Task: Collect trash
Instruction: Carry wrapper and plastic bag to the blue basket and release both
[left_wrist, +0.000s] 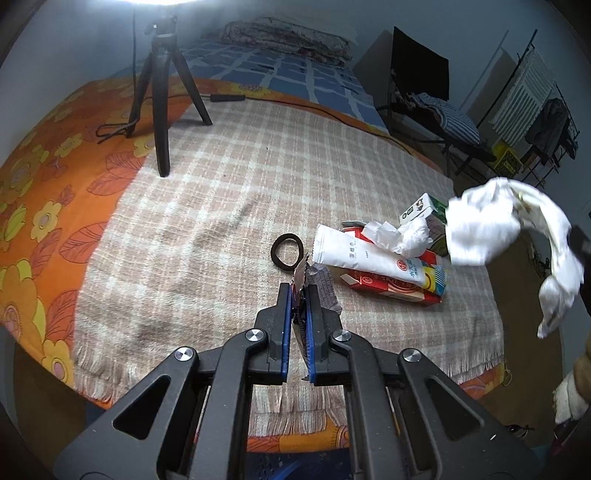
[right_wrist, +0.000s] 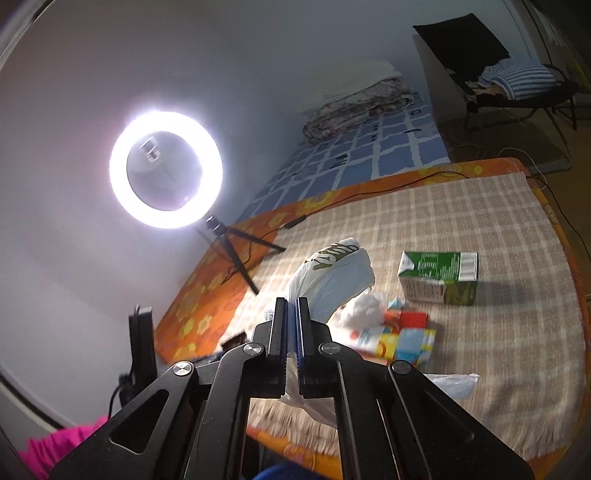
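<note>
In the left wrist view my left gripper (left_wrist: 298, 286) is shut on a small dark crinkled wrapper (left_wrist: 327, 291), lifted just above the checked cloth (left_wrist: 221, 206). To its right lies a heap of trash: a white tube pack (left_wrist: 369, 254), a red box (left_wrist: 391, 290), a crumpled tissue (left_wrist: 404, 236) and small cartons (left_wrist: 421, 208). A white plastic bag (left_wrist: 506, 229) hangs in the air at the right edge. In the right wrist view my right gripper (right_wrist: 292, 300) is shut on that plastic bag (right_wrist: 332, 275), above the tissue (right_wrist: 364, 310) and colourful packs (right_wrist: 400, 338).
A green carton (right_wrist: 439, 277) stands apart on the cloth. A black hair tie (left_wrist: 286, 253) lies left of the heap. A ring light (right_wrist: 166, 170) on a tripod (left_wrist: 162, 110) with its cable stands at the far side. A chair (left_wrist: 436, 110) is off the bed.
</note>
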